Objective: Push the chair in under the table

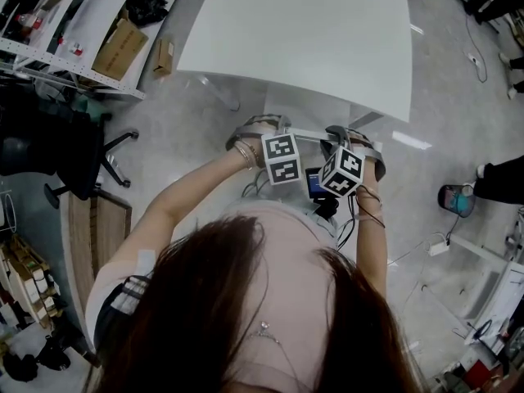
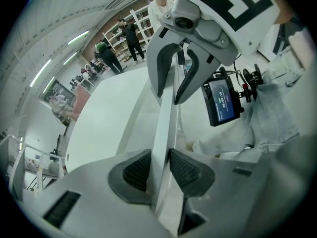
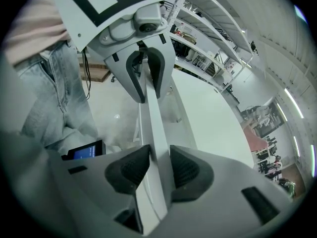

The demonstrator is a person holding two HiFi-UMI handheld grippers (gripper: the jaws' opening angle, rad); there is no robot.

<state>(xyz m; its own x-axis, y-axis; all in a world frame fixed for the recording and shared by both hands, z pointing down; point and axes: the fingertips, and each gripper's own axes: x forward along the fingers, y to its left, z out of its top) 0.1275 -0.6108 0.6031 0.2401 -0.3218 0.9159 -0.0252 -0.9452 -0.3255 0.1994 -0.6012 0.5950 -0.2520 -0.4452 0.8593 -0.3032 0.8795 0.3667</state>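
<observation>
As each clamps the chair back [image 2: 166, 118]: left gripper [image 2: 159, 168], right gripper [image 3: 154, 166], seemingly nose-down.

Bright, even indoor light fills all three views, and shadows are faint. In the head view the white table [image 1: 327, 39] is nearly washed out. Pale glare streaks lie on the glossy floor [image 1: 409, 140] right of centre, and the hair [image 1: 246, 318] at the bottom is soft. Ceiling light strips [image 2: 81, 37] glow at the upper left of the left gripper view. Both gripper views bend strongly toward dark, rounded corners, and whatever is nearest at the bottom is slightly out of focus.
</observation>
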